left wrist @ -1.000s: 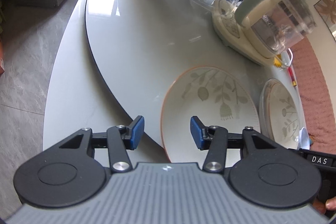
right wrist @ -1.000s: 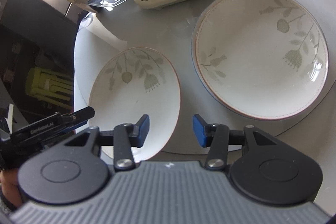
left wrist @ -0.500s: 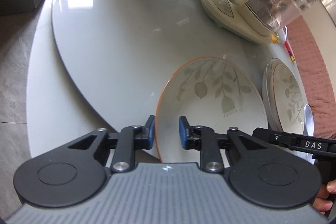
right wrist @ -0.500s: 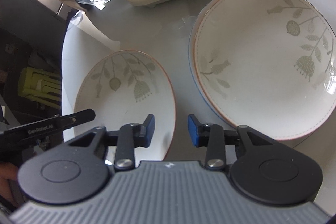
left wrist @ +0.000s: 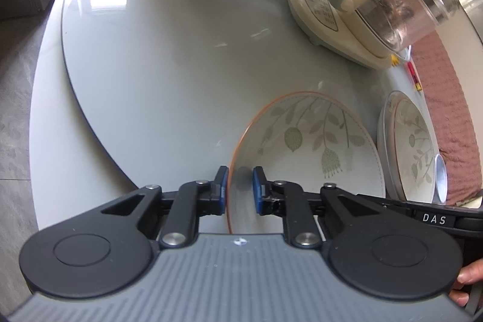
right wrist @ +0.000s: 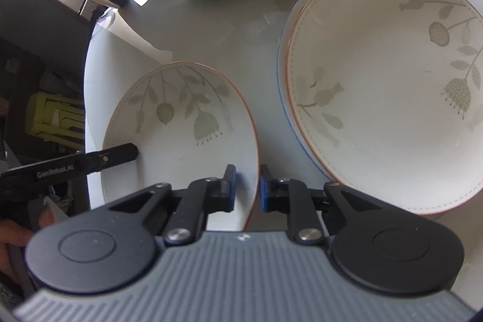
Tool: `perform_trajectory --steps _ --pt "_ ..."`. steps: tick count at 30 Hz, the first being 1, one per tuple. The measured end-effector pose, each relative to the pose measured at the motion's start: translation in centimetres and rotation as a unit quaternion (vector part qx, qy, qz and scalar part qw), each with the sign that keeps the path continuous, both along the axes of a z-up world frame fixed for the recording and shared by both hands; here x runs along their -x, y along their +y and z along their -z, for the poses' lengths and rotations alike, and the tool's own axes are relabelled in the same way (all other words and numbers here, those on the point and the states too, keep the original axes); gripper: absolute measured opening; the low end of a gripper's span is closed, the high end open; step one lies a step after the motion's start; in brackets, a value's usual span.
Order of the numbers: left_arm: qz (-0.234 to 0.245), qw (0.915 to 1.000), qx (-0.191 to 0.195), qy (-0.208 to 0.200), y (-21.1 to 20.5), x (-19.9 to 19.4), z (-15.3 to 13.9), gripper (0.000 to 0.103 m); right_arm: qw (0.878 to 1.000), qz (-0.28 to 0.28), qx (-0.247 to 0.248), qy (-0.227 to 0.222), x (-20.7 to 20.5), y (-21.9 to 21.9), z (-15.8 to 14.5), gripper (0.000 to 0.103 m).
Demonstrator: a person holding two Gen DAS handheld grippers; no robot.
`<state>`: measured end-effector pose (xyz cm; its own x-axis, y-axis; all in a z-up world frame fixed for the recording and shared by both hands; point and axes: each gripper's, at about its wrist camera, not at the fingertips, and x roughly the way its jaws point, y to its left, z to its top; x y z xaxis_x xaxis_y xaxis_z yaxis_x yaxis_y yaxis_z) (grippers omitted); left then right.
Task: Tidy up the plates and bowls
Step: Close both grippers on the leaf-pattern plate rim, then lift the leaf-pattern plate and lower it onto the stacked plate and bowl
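Table (left wrist: pixel 169 56): grey, round.
Plate (right wrist: pixel 386 86): on table, right of bowl.
Bowl (right wrist: pixel 181 122): on table, between both grippers.
Left gripper (left wrist: pixel 239 190): jaws just closing, clamping bowl's left rim.
Right gripper (right wrist: pixel 248 189): jaws just closing, clamping bowl's right rim.

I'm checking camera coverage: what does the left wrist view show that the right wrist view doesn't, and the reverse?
Only the left wrist view shows the pink cloth and the grey floor tiles. Only the right wrist view shows the yellow-green object below the table edge. Both show the small plate, the large plate and the cream appliance base.
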<state>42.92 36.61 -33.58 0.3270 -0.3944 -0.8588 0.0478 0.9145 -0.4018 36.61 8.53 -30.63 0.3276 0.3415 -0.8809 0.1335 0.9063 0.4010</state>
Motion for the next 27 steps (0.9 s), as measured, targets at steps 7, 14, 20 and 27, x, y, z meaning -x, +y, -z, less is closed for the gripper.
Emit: perform_trajectory --steps 7,14,20,27 --pt "-0.007 1.0000 0.000 0.006 0.8 0.3 -0.4 0.017 0.999 -0.033 -0.002 -0.011 -0.2 0.0 -0.5 0.018" --pt "-0.011 0.9998 0.012 0.013 1.6 1.0 -1.0 0.017 0.998 -0.057 -0.009 -0.021 -0.3 -0.3 -1.4 0.018" --pt "-0.012 0.9997 0.019 0.006 1.3 1.0 -1.9 0.017 0.997 -0.066 -0.012 -0.037 -0.1 -1.1 -2.4 0.018" --pt "-0.009 0.9995 0.030 -0.005 0.1 1.6 -3.7 0.017 0.997 -0.055 -0.012 -0.053 0.9 -3.0 -4.0 0.018"
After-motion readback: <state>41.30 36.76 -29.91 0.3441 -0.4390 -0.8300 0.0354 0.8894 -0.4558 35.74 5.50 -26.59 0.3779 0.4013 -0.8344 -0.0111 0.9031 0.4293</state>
